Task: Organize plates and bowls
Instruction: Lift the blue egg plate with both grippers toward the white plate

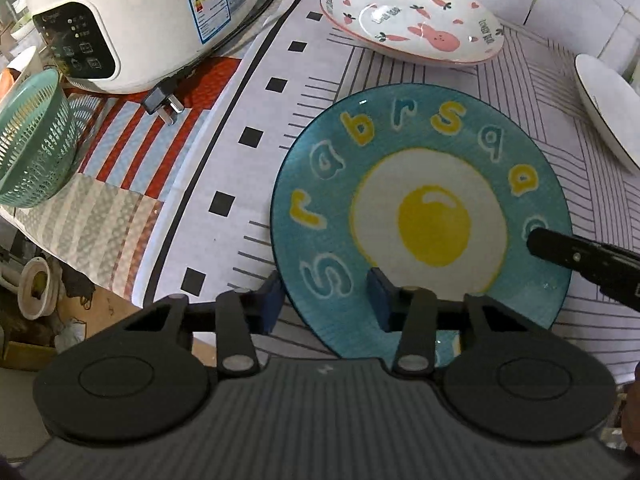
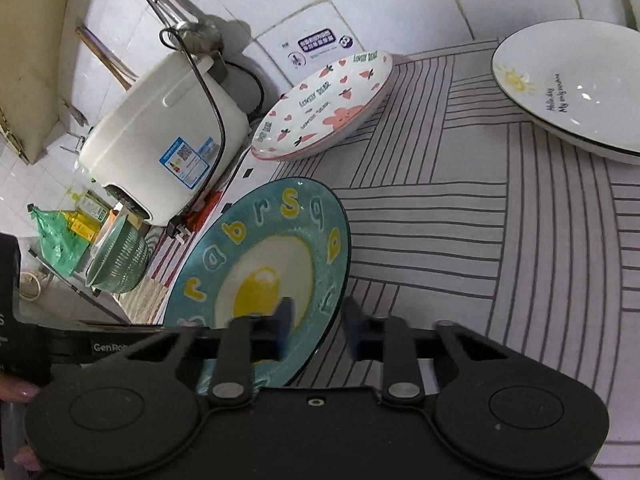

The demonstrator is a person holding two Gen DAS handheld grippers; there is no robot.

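Observation:
A teal plate with a fried-egg picture point(image 1: 420, 216) lies on the striped cloth, also in the right wrist view point(image 2: 264, 276). My left gripper point(image 1: 326, 300) is open and straddles its near rim, one finger inside and one outside. My right gripper point(image 2: 318, 328) is open and straddles the plate's right rim; its finger shows in the left wrist view point(image 1: 580, 264). A pink-bunny plate point(image 1: 412, 20) sits behind, also seen from the right wrist point(image 2: 324, 108). A white plate with a sun drawing point(image 2: 572, 84) lies at the far right.
A white rice cooker point(image 1: 132, 16) stands at the back left with its plug point(image 1: 164, 102) on the cloth. A green basket point(image 1: 32, 140) sits at the table's left edge. Tiled wall point(image 2: 400, 4) runs behind the plates.

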